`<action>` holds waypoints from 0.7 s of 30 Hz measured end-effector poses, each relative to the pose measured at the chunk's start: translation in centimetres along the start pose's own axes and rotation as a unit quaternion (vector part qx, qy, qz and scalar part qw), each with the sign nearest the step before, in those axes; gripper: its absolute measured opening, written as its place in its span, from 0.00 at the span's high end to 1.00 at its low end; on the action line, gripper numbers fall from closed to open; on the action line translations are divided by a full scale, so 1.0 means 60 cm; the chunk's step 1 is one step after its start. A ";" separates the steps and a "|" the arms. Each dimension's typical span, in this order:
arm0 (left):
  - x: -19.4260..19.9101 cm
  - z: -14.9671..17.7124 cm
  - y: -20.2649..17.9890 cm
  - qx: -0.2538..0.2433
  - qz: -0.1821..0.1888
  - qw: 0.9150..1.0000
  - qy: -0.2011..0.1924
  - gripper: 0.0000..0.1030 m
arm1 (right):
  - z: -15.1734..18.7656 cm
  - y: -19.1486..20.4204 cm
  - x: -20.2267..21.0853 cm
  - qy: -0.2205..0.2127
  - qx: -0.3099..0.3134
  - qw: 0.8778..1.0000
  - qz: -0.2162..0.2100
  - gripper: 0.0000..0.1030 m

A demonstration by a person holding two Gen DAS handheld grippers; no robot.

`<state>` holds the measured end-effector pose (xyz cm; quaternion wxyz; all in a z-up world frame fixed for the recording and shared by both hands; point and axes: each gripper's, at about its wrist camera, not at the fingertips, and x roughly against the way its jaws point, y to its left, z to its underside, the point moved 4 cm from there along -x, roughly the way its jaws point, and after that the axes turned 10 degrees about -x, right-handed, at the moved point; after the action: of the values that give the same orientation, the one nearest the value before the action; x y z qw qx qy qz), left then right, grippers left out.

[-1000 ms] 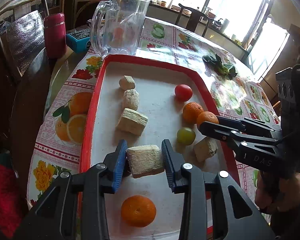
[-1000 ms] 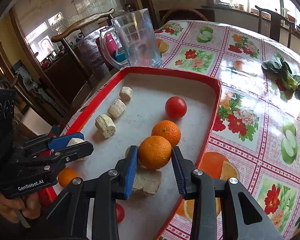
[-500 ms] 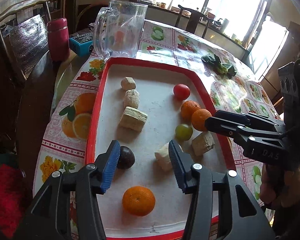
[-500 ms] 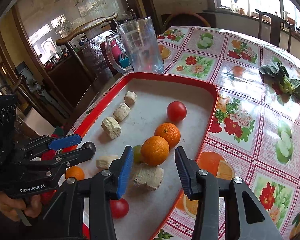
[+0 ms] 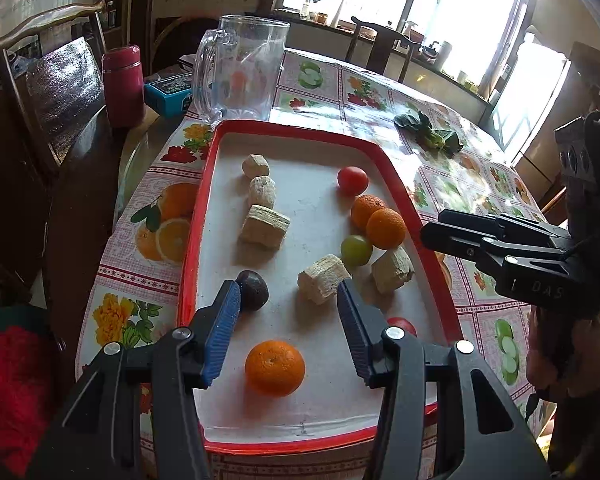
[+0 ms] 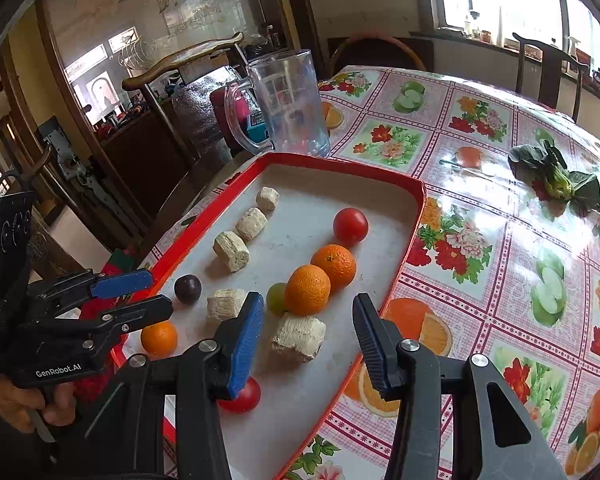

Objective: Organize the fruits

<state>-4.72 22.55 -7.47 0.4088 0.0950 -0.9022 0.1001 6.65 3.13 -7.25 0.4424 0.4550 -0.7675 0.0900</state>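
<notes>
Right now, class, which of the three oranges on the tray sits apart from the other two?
The orange nearest the left gripper; the other two touch beside the green fruit.

Tray (image 5: 196,216) centre lane bare between beige chunk row (image 5: 265,227) and fruit row (image 5: 385,228). Near end crowded: plum (image 5: 253,290), chunk (image 5: 323,283), orange (image 5: 275,367). Jug (image 5: 242,68) blocks far edge.

White lettering reading "GenRobot.AI" runs along the black body of the left gripper (image 6: 130,298), seen from the right wrist camera. The letters "DAS" (faint, moulded into the plastic) mark the black body of the right gripper (image 5: 430,236) in the left wrist view. White print on a blue box (image 5: 168,94) beside the jug is too small to read.
</notes>
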 end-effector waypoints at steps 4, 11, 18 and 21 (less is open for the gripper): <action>0.013 0.006 -0.003 -0.001 -0.003 1.000 -0.004 0.45 | 0.006 0.001 0.006 0.005 0.014 1.000 0.000 0.52; 0.043 0.015 -0.002 -0.005 -0.022 1.000 -0.017 0.30 | 0.016 0.004 0.018 0.001 0.038 0.999 -0.002 0.35; 0.068 0.026 -0.010 -0.017 -0.044 0.998 -0.028 0.23 | 0.029 0.008 0.030 0.004 0.065 0.998 -0.010 0.26; 0.079 0.030 -0.018 -0.034 -0.062 0.997 -0.034 0.23 | 0.034 0.016 0.039 0.000 0.090 0.996 -0.014 0.19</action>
<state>-8.82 20.60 -4.95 0.3865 0.1397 -0.9107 0.0409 4.26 1.14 -6.44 0.4009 0.5039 -0.7499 0.1518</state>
